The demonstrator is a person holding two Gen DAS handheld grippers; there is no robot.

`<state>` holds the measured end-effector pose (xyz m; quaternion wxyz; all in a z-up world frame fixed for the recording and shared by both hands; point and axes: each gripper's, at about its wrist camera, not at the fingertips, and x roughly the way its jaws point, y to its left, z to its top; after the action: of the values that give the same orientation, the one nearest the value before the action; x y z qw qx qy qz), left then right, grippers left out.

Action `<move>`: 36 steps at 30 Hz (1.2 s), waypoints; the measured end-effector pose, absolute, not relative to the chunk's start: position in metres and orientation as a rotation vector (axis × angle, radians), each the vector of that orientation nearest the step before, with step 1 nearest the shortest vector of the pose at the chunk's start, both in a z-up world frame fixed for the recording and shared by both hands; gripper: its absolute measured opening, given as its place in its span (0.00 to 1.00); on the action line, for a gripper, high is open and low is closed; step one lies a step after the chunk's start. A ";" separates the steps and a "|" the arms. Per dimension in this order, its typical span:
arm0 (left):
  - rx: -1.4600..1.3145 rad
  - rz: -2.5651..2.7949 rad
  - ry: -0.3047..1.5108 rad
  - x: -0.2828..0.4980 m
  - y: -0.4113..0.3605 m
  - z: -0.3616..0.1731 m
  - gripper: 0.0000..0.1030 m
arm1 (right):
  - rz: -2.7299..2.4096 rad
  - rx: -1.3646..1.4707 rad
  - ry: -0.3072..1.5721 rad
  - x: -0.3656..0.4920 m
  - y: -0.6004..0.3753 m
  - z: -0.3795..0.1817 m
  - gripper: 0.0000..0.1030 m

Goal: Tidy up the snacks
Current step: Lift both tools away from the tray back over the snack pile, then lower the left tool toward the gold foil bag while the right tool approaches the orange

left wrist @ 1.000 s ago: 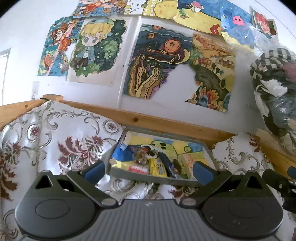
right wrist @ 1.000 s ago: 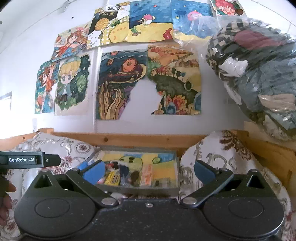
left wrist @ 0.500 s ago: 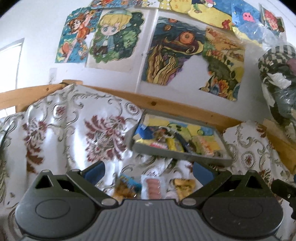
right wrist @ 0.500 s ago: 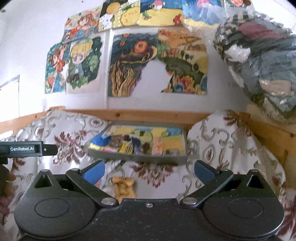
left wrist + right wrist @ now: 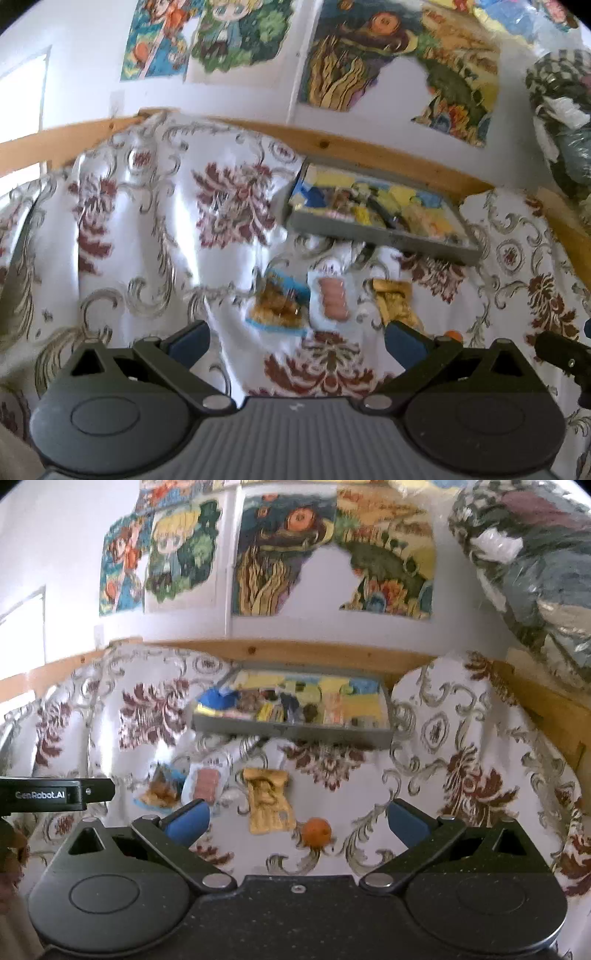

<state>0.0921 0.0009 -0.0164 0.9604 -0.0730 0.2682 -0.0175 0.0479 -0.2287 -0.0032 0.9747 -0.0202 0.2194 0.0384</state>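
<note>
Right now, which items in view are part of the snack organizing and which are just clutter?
Job items:
- grey tray, already holding snacks
- blue-edged snack packet
- pink sausage packet
- yellow snack packet
- small orange round item
- left hand-held gripper and right hand-held gripper, both open

Just lying about:
- floral cloth
- wall pictures
- bagged clothes

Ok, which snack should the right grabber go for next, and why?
Probably the small orange snack. It lies loose on the floral cloth outside the grey tray, almost between the fingers of the open, empty right gripper. So I'd lower that gripper slightly towards it.
</note>
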 end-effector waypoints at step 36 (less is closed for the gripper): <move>-0.055 -0.068 0.674 0.128 -0.019 -0.040 1.00 | 0.085 -0.065 0.675 0.094 -0.227 -0.027 0.99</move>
<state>0.1275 -0.0186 -0.0402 0.9428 -0.0270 0.3307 -0.0331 0.0941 -0.2271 -0.0274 0.9422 -0.0320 0.3309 0.0419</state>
